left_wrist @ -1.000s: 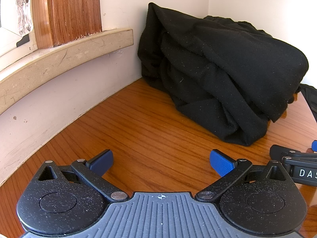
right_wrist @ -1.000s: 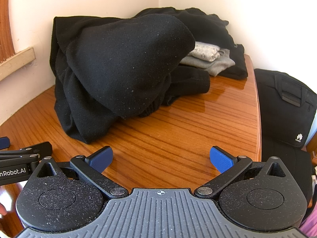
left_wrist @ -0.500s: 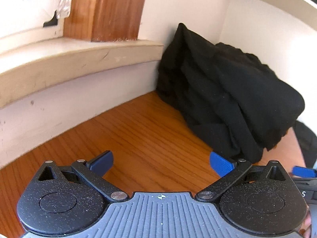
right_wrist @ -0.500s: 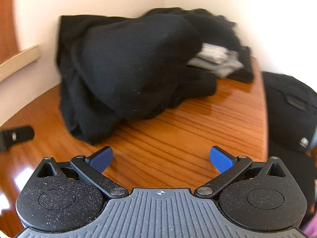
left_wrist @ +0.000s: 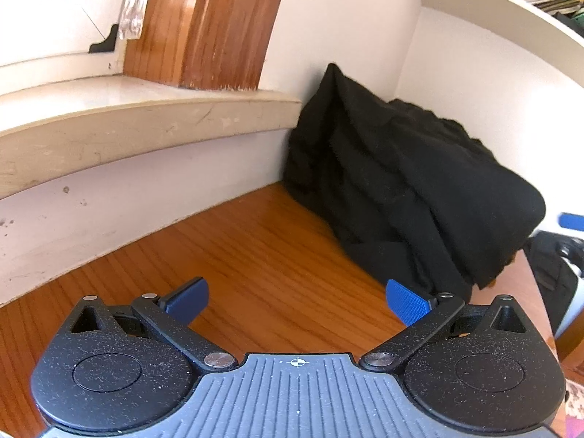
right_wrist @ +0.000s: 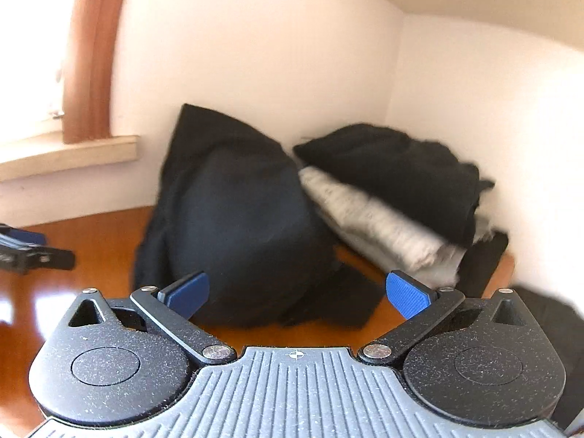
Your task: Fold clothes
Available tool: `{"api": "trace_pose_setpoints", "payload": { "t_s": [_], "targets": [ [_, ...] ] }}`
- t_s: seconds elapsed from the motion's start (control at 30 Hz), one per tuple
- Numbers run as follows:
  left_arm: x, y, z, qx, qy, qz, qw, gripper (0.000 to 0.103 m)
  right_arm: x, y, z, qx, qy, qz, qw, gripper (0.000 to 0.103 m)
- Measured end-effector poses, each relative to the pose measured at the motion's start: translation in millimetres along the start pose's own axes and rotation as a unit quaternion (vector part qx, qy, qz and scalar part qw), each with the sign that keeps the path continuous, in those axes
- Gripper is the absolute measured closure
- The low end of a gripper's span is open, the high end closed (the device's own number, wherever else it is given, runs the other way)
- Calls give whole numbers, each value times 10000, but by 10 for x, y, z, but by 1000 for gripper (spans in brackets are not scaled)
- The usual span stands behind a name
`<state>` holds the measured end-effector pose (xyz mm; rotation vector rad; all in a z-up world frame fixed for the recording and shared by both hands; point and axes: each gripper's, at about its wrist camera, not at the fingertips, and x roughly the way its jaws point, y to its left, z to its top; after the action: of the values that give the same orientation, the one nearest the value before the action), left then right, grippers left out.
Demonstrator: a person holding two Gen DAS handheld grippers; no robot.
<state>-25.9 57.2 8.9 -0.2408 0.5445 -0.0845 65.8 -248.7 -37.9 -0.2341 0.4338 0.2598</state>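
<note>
Item: left claw (left_wrist: 297, 297). Blue pads (left_wrist: 407, 304) are held wide apart; nothing is gripped between them. It is positioned above bare wood of the bench (left_wrist: 255, 255), with the clothing ahead and to its right.

Item: right claw (right_wrist: 297, 294). Its jaws are likewise spread wide and nothing is held. The black heap is seen directly beyond its fingertips; whether the left pad touches the cloth cannot be told, the right wrist view being blurred.

Item: black garment heap (left_wrist: 401, 189). A bulky, unfolded mound of black fabric is piled on the bench in the corner, its back edge propped against the white wall (left_wrist: 346, 18). In the right wrist view the same heap (right_wrist: 237, 219) is shown as a rounded mass at centre.

Item: stacked clothes (right_wrist: 383, 215). A pale grey folded piece is laid just beside the heap on its right, with a further black garment (right_wrist: 394, 168) resting on top of it, against the wall.

Item: window ledge (left_wrist: 146, 124). A cream sill is set along the wall to the left, with a wooden frame (left_wrist: 204, 25) rising from it.

Item: black bag (left_wrist: 551, 273). It is seen partly at the bench's right edge, beyond the heap.

Item: shelf (left_wrist: 511, 7). It is mounted high on the right wall, with books or papers along it.
</note>
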Motion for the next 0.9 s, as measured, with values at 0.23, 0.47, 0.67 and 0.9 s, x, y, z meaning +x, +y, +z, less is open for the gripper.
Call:
{"api": "trace_pose_setpoints", "payload": {
  "t_s": [0.23, 0.47, 0.67, 0.9],
  "targets": [
    [15, -4, 20, -57, -17, -61, 10000, 0, 374, -103, 158, 209, 129, 458, 9986, 0],
    [-1, -80, 11, 73, 4, -235, 9997, 0, 761, 51, 138, -267, 45, 675, 9974, 1],
    [-38, -198, -4, 172, -69, -408, 9990, 0, 721, -102, 157, 75, 49, 1337, 9910, 40],
    [-62, -240, -15, 164, -69, -482, 9987, 0, 526, -98, 483, -48, -284, 1510, 9881, 61]
  ]
}}
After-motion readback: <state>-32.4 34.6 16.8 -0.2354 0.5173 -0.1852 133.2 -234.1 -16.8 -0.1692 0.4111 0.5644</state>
